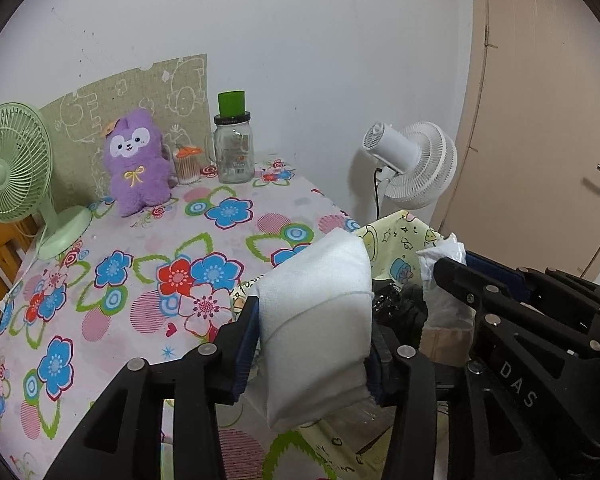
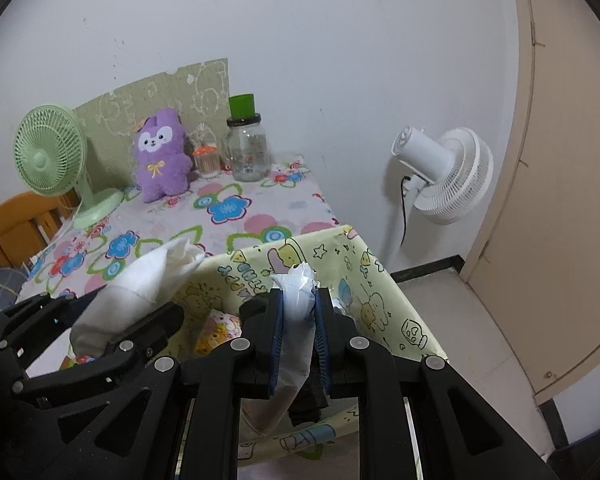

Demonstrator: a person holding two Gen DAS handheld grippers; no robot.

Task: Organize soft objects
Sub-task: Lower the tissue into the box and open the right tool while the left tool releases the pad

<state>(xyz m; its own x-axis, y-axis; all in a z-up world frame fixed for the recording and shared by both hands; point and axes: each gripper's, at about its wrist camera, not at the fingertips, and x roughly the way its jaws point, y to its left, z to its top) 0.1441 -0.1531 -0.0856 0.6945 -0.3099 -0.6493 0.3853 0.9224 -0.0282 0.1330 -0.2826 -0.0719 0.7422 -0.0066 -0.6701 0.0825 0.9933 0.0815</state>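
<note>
My left gripper (image 1: 314, 316) is shut on a folded white cloth (image 1: 320, 320), held over the near edge of a yellow cartoon-print fabric bin (image 1: 404, 236). The cloth also shows in the right wrist view (image 2: 140, 284). My right gripper (image 2: 297, 308) is shut on a crumpled white plastic bag (image 2: 298, 300), held above the same bin (image 2: 380, 280); the bag also shows in the left wrist view (image 1: 444, 256). A purple plush toy (image 1: 136, 164) sits upright at the back of the table against the wall. Dark soft items (image 1: 400, 308) lie inside the bin.
The table has a flowered cloth (image 1: 140, 280). A green desk fan (image 1: 12, 168) stands at the left. A glass jar with a green cup on top (image 1: 234, 148) and a cotton swab box (image 1: 187, 164) stand at the back. A white floor fan (image 1: 412, 164) and a door (image 1: 548, 120) are at the right.
</note>
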